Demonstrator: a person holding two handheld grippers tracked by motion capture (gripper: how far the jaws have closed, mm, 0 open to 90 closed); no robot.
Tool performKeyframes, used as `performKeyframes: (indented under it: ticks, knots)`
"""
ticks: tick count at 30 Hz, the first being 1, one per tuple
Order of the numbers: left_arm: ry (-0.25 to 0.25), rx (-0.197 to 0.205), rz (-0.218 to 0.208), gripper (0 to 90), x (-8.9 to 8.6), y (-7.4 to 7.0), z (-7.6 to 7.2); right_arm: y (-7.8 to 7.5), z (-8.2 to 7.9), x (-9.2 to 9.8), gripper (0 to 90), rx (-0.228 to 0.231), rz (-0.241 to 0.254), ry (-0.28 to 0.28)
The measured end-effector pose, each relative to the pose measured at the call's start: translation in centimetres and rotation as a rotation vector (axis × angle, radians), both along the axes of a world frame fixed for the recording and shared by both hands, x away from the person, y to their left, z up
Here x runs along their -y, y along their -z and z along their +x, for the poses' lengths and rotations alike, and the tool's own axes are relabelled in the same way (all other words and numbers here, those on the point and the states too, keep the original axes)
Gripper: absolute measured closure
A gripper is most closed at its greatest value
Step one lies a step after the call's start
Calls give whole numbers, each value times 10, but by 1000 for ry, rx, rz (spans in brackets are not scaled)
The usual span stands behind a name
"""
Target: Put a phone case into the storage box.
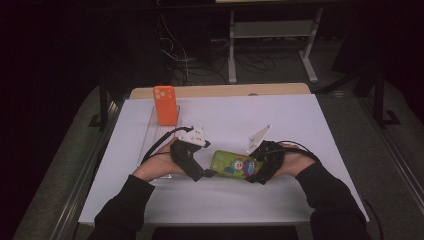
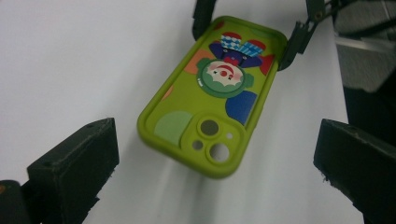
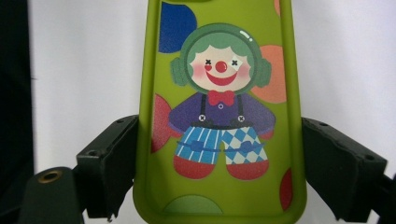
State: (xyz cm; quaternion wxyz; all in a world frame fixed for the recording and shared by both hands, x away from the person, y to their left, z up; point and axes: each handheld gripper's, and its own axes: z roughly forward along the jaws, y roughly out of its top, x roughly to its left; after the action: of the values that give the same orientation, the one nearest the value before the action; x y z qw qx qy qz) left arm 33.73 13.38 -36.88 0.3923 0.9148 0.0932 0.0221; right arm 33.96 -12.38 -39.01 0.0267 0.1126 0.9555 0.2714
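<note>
We grasp the green clown phone case (image 3: 219,112) in our right tongs (image 1: 256,173), whose two black jaws press against its long sides near the bottom end, holding it above the white worktop (image 1: 300,125). Our left tongs (image 1: 202,174) stand released, jaws wide apart, with the case's camera end just ahead of them and between their lines, untouched. Beyond the left tongs, well apart, an orange phone case (image 1: 165,105) stands upright at the far end of a clear tray (image 1: 148,137).
</note>
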Motion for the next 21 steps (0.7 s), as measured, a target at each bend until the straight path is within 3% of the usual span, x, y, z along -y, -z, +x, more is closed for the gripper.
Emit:
performKeyframes:
  ticks: [11, 21]
  knots:
    - [146, 16, 93, 0, 17, 13, -13, -3, -14, -26, 151, -1, -8, -119]
    - [183, -18, 160, 0, 26, 24, -19, -9, -21, -33, 151, 13, 5, -156]
